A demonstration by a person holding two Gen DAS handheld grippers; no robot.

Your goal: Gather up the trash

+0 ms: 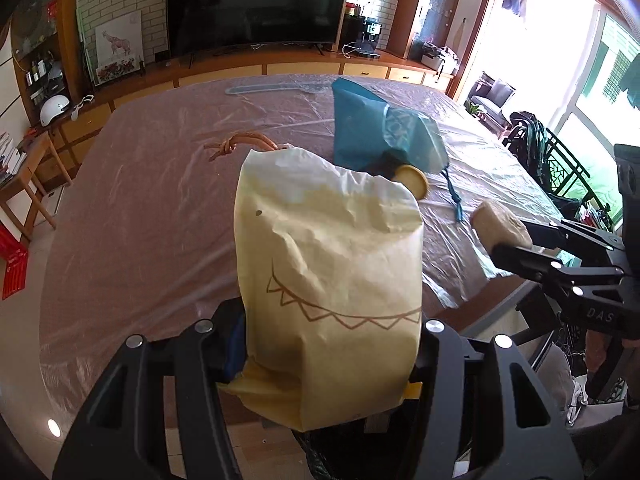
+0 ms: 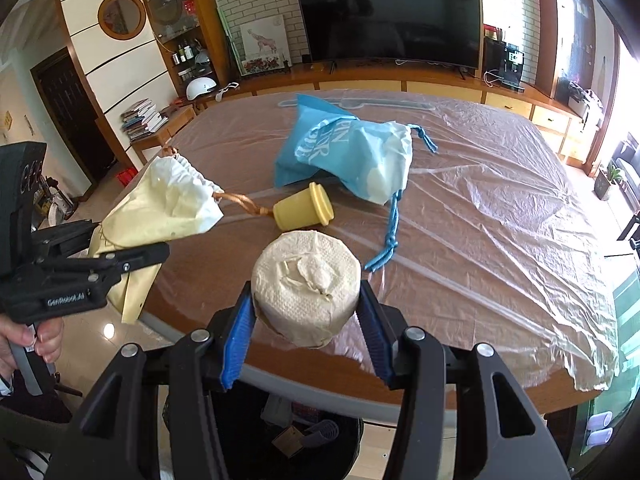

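The left tongs were clamped on a cream paper bag, gripping it near its bottom so that the bag stood up in front of the camera, its brown rope handle trailing from the far end above the desk. In the right wrist view the same bag hung off the left edge of the desk, held in the left tongs, with a hand around the grip below. The right tongs were closed on a roll of tissue paper, its flat end facing the camera, the blue pads pressing both sides; the roll sat above the near edge of the desk. From the left wrist view the roll showed at the tip of the right tongs, beside the desk's right edge. On the desk, which was covered by a clear plastic sheet, lay a blue paper bag on its side with its blue cord stretched toward the near edge, and a small yellow cup lay tipped over just in front of it. A dark bin stood on the floor below the right tongs. A television stood on the cabinet behind.
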